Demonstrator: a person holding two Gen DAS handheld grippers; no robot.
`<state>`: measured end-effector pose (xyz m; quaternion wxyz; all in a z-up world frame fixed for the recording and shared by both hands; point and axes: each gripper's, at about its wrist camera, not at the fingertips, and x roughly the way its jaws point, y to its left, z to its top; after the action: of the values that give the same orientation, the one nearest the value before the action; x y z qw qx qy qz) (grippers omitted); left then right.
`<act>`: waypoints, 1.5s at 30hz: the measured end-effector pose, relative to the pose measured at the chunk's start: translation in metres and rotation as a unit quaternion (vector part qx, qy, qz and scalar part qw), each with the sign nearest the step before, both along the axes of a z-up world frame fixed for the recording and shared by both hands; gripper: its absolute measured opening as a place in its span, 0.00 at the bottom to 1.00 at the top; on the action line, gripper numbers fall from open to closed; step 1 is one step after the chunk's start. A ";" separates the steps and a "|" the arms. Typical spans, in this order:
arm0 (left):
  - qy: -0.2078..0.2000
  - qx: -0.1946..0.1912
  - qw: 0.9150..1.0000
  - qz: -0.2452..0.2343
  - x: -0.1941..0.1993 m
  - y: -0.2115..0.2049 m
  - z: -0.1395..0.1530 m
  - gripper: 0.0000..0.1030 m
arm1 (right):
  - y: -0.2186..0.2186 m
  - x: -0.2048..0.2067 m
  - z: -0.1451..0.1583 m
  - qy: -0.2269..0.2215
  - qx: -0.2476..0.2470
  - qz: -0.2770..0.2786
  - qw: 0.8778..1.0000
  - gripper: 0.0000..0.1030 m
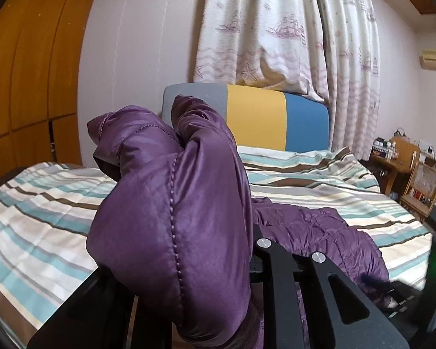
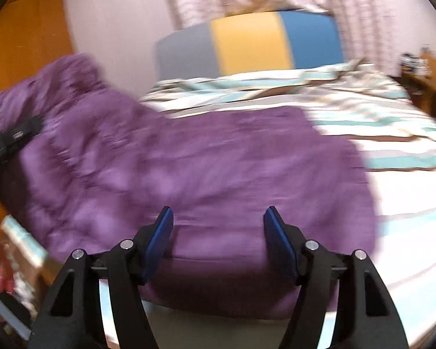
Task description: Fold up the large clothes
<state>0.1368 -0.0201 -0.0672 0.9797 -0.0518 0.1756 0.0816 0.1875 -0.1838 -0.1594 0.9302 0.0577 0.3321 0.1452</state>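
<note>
A purple quilted jacket point(image 1: 174, 209) bulges up right in front of the left wrist camera, and the rest of it point(image 2: 218, 157) lies spread on the striped bed. My left gripper point(image 1: 247, 261) is shut on a bunched fold of the jacket; fabric hides its fingertips. In the blurred right wrist view that gripper shows as a black shape point(image 2: 14, 139) lifting the jacket's left side. My right gripper point(image 2: 218, 221) stands open just above the jacket's near edge, its blue pads point(image 2: 160, 238) wide apart and pressing on nothing.
The bed's striped cover point(image 1: 319, 186) runs back to a grey, yellow and blue headboard point(image 1: 255, 116) under a patterned curtain point(image 1: 290, 29). A wooden wardrobe point(image 1: 29, 72) is on the left. A desk and chair point(image 1: 415, 174) stand at the far right.
</note>
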 end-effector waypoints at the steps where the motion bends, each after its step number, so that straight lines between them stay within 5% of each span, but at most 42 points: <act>1: 0.001 0.003 1.000 -0.001 0.001 -0.003 0.001 0.17 | -0.018 0.000 0.001 -0.001 -0.006 -0.037 0.999 0.69; 7: 0.002 0.023 1.000 -0.019 0.011 -0.022 0.005 0.17 | -0.082 0.004 -0.009 0.025 -0.006 -0.132 0.991 0.73; 18: 0.004 0.057 0.996 -0.065 0.020 -0.058 0.008 0.17 | -0.099 0.000 -0.008 0.020 -0.041 -0.161 0.986 0.83; 30: 0.016 0.101 0.988 -0.115 0.036 -0.104 -0.005 0.18 | -0.143 0.007 0.001 -0.006 -0.088 -0.248 0.965 0.83; 41: 0.041 0.155 0.973 -0.164 0.049 -0.151 -0.030 0.18 | -0.160 0.009 -0.006 0.009 -0.084 -0.278 0.957 0.84; 45: 0.058 0.197 0.961 -0.183 0.052 -0.172 -0.050 0.19 | -0.164 0.008 -0.009 0.012 -0.074 -0.284 0.956 0.85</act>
<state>0.1887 -0.1924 -0.1168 0.9569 0.1799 0.2189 -0.0634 0.1952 -0.3474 -0.1688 0.9305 0.0822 0.3234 -0.1510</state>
